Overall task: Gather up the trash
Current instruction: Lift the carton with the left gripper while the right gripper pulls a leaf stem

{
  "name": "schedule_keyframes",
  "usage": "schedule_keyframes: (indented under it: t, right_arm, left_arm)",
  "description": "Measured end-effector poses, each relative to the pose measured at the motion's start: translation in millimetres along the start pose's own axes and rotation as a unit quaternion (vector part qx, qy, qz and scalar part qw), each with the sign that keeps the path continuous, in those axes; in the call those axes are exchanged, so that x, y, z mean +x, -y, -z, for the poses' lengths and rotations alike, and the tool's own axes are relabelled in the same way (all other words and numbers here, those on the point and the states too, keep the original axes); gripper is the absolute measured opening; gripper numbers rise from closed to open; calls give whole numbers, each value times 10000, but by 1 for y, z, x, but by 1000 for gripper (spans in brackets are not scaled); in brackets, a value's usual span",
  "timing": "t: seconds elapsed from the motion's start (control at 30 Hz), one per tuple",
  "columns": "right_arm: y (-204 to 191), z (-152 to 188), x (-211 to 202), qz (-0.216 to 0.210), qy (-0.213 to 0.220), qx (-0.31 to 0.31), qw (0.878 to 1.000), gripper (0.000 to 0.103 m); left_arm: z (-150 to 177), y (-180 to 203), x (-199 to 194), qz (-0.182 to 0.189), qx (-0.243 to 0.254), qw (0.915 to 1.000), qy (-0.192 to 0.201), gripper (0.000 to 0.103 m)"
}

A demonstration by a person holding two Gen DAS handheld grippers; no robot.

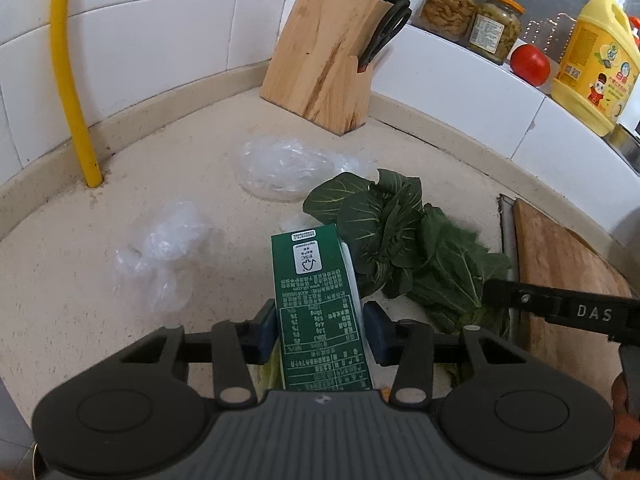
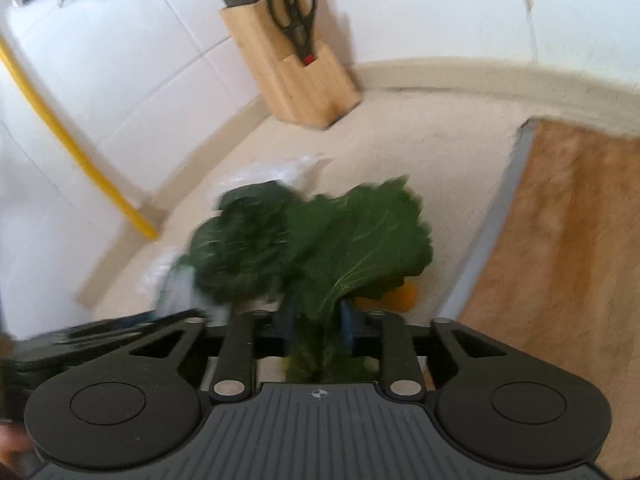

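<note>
The left gripper (image 1: 320,330) has its blue pads (image 1: 267,334) pressed on both sides of a tall green paper carton (image 1: 318,300) with white print. Just to its right lie dark green crinkly leaves (image 1: 404,240) on the speckled cream stone counter (image 1: 160,160). Two crumpled clear plastic bags (image 1: 160,256) sit behind and to the left. A pale wooden knife block (image 1: 324,60) stands in the corner by a yellow pipe (image 1: 72,80). The right gripper (image 2: 320,324) has its fingers set narrow around the leaf stems (image 2: 320,344); that view is too blurry to tell if they squeeze. A brown wooden cutting board (image 2: 560,240) lies to the right.
</note>
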State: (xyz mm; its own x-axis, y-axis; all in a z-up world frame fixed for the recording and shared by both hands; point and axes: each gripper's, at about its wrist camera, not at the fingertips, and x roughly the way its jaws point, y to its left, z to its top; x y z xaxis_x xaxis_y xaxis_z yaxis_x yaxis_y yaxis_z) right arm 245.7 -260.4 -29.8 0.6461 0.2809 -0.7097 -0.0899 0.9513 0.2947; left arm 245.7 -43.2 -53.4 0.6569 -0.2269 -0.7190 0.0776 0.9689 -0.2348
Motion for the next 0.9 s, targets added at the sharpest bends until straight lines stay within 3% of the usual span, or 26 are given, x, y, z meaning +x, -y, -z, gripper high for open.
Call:
schedule_keyframes:
  t: [0.1, 0.2, 0.33, 0.37, 0.43, 0.5, 0.57, 0.7, 0.9]
  right_arm:
    - [-7, -1, -13, 170, 157, -470, 9986, 39]
    - [-30, 10, -25, -108, 180, -1275, 9916, 55]
    - [-55, 25, -5, -85, -125, -2087, 9779, 48]
    - [-58, 28, 3, -30, -237, -2184, 9756, 46]
    - [-62, 31, 14, 3, -479, -2291, 9722, 28]
    - [-66, 36, 16, 93, -537, -2517, 9663, 25]
    - [-68, 37, 17, 222, -597, -2683, 9612, 25]
    - [-68, 34, 9, 182, -520, -2664, 9623, 38]
    - [-66, 38, 20, 309, -669, -2797, 9572, 38]
  left_arm:
    - [1, 1, 0, 9, 40, 10000, 4, 40]
    - [1, 2, 5, -18, 99, 9999, -40, 40]
    - [1, 4, 10, -69, 123, 9998, -111, 40]
    - [1, 4, 10, -70, 144, 9998, -112, 40]
    - [1, 2, 11, -58, 120, 9998, -125, 40]
    - [1, 0, 12, -27, 80, 9999, -132, 40]
    - [1, 1, 14, -12, 87, 9998, -163, 40]
    - [1, 2, 16, -3, 147, 9997, -179, 40]
    - [2, 1, 23, 6, 138, 9996, -259, 42]
